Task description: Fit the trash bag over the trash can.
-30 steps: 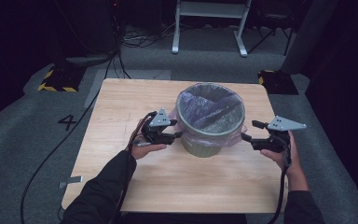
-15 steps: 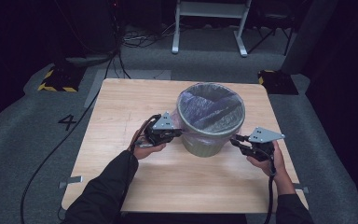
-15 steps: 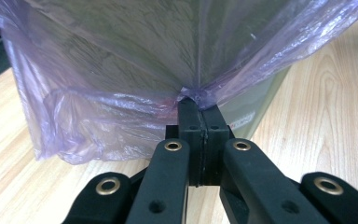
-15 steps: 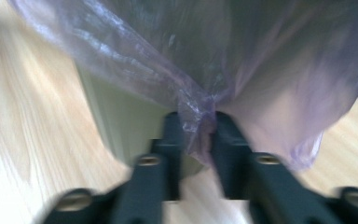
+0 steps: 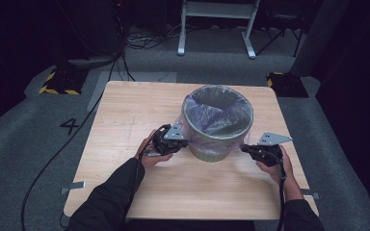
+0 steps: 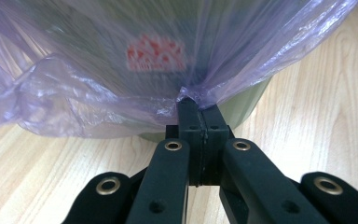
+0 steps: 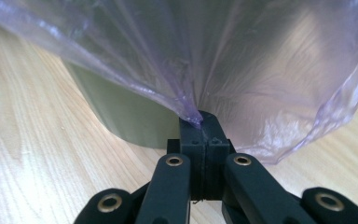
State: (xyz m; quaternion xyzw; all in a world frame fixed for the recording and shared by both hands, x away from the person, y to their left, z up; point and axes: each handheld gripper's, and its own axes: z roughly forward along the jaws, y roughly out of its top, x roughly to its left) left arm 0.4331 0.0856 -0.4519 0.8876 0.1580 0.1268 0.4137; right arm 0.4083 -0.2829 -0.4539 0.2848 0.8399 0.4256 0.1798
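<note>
Bin (image 5: 217,144): middle of table (image 5: 125,120), purple liner (image 5: 214,113) draped over rim.
Left gripper (image 6: 198,105): jaws just closed, pinching liner hem.
Right gripper (image 7: 200,119): same, opposite side.
Meaning: both hems gripped since 1 second ago; liner ready for pulling down.

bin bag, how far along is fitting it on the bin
Done: the purple bag lines the bin, its top folded over the rim. In hand: the left gripper and the right gripper are each shut on the bag's hanging skirt, on opposite sides. Left: probably pulling the skirt down snug, then letting go.
</note>
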